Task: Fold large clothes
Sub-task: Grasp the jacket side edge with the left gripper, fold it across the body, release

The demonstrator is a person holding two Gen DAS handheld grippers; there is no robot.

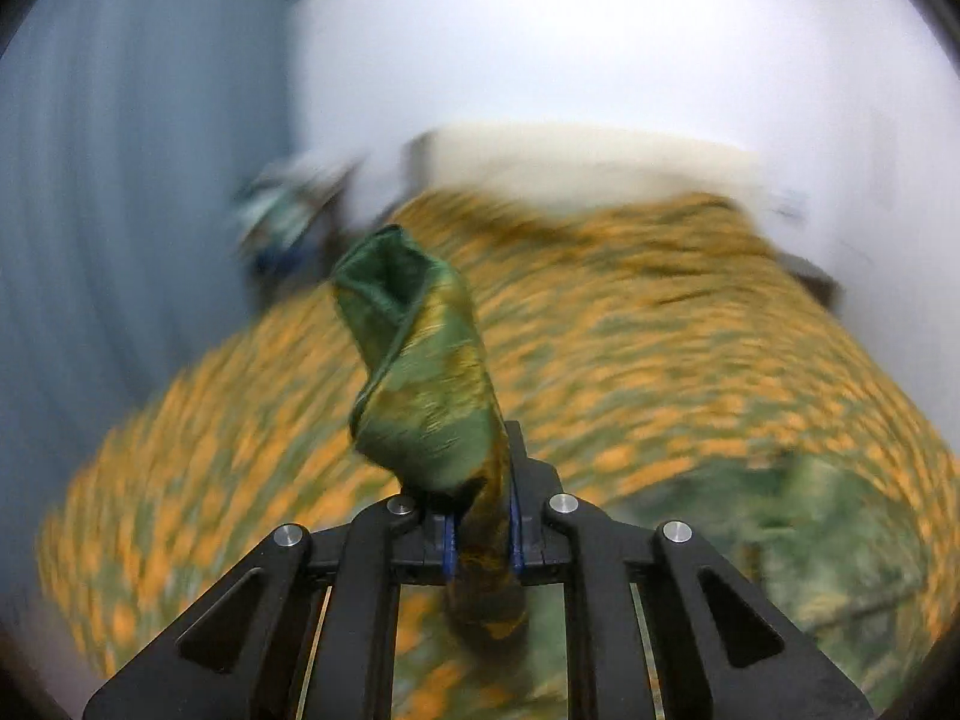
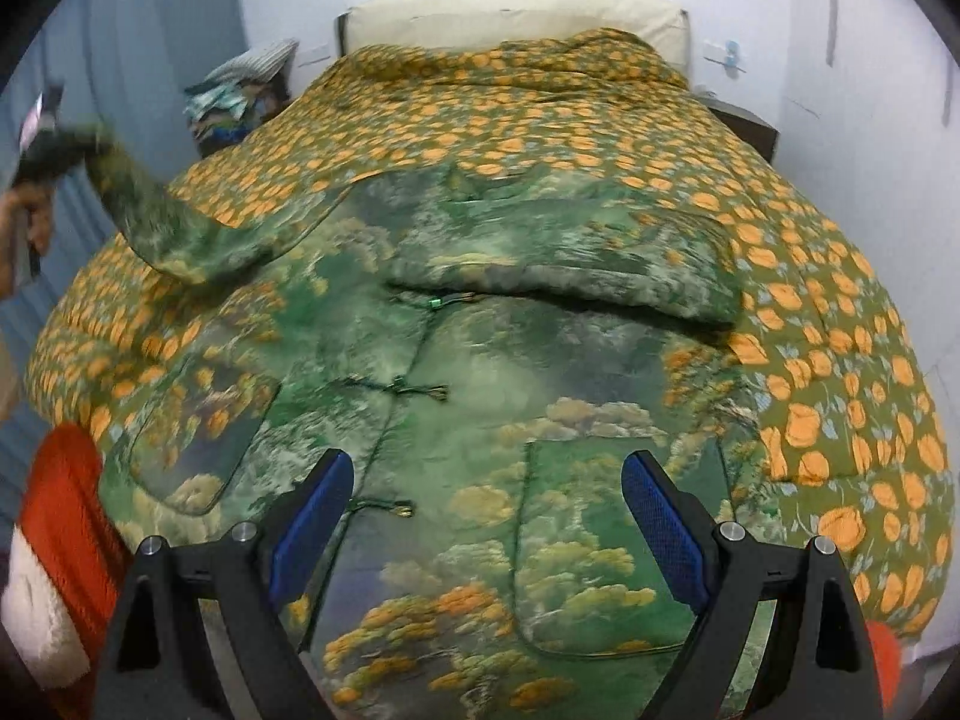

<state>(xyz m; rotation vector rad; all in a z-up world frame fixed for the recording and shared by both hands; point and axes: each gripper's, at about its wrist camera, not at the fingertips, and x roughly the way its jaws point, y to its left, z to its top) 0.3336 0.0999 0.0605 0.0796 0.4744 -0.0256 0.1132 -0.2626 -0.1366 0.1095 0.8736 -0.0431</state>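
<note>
1. A bed (image 2: 840, 276) is filling the room, with an orange-flowered quilt (image 2: 540, 120) covering it and a cream headboard (image 2: 510, 12) standing against the white wall.
2. A green printed jacket (image 2: 480, 420) is lying flat on the quilt, front up, with knot buttons running down its middle; its right sleeve (image 2: 570, 264) is lying folded across the chest.
3. The other sleeve (image 2: 180, 228) is rising off the bed toward the left edge of the right wrist view.
4. The left gripper (image 1: 480, 531) is pinching that sleeve's cuff (image 1: 414, 360), fingers almost together on the cloth, which is sticking up past them.
5. The right gripper (image 2: 489, 510) is hovering over the jacket's lower half, blue fingers (image 2: 660, 534) standing wide apart and gripping nothing.
</note>
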